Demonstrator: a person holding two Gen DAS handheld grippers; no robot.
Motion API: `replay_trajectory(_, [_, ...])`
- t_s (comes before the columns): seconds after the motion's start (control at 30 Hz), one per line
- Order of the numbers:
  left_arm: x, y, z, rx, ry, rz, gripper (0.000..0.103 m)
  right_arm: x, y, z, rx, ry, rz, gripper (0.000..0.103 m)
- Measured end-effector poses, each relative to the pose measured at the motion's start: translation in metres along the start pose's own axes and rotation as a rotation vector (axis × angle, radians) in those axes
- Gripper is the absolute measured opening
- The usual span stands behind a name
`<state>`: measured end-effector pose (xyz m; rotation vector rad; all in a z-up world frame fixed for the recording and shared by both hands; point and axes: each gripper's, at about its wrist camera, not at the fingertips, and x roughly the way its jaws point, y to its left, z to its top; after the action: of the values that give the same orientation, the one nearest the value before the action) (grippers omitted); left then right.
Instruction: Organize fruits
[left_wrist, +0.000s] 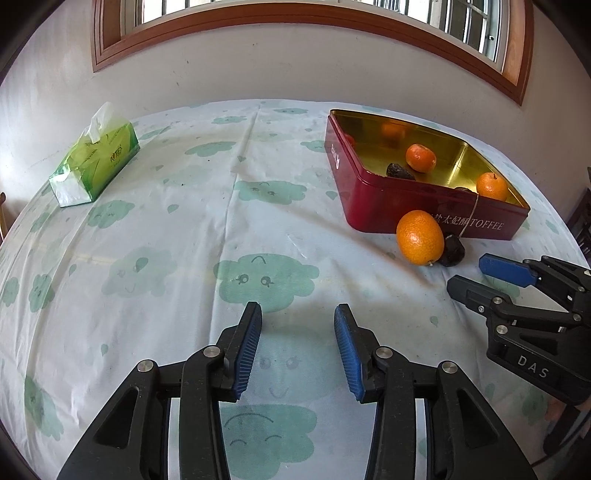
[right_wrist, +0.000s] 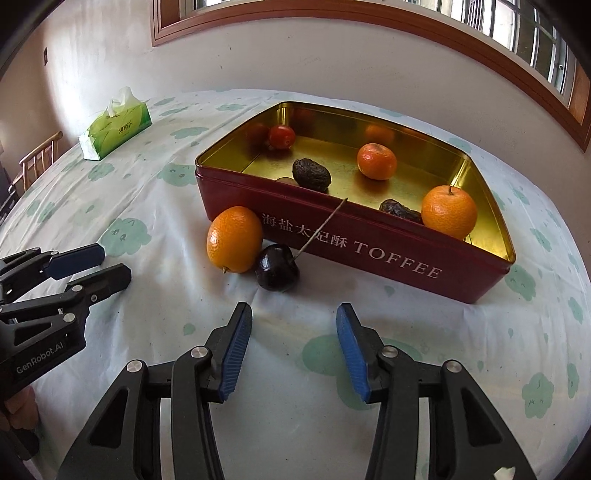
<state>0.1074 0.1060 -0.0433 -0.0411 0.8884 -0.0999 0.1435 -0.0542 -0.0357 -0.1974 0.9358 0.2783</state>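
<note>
- My left gripper (left_wrist: 297, 317) hangs over the cloud-print tablecloth (left_wrist: 184, 229), its fingers partly apart with nothing between them.
- My right gripper (right_wrist: 294, 314) is likewise part-open and empty.
- A loose orange citrus fruit (right_wrist: 234, 239) and a dark stemmed cherry (right_wrist: 277, 267) touch each other against the near wall of the red rectangular toffee tin (right_wrist: 369, 243).
- Inside the tin: two more oranges (right_wrist: 448, 211), dark dates (right_wrist: 311, 174) and a small red tomato (right_wrist: 281, 136).

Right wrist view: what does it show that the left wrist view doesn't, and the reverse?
Only the right wrist view: a red tomato in the tin's far corner, and a wooden chair at the left edge.

Only the left wrist view: nothing of the task's.

Both: the red toffee tin, the loose orange and dark cherry outside it, the tissue pack, and the empty left gripper and right gripper.
</note>
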Motion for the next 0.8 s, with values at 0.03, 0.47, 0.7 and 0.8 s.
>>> replay_trajectory(0.03, [0.000, 0.000, 0.000, -0.001, 0.000, -0.004, 0.044, 0.002, 0.000, 0.002, 0.003, -0.002, 0.000, 0.045])
replay_trajectory(0.47, [0.000, -0.001, 0.000, 0.003, 0.002, -0.011, 0.049, 0.012, 0.002, 0.013, 0.005, -0.021, 0.031, 0.034])
replay_trajectory(0.7, [-0.001, -0.001, 0.000, 0.003, 0.003, -0.010, 0.049, 0.011, 0.004, 0.013, 0.002, -0.023, 0.045, 0.024])
replay_trajectory(0.8, [-0.001, -0.001, 0.000, 0.005, 0.003, -0.008, 0.049, 0.011, 0.004, 0.012, 0.004, -0.023, 0.047, 0.024])
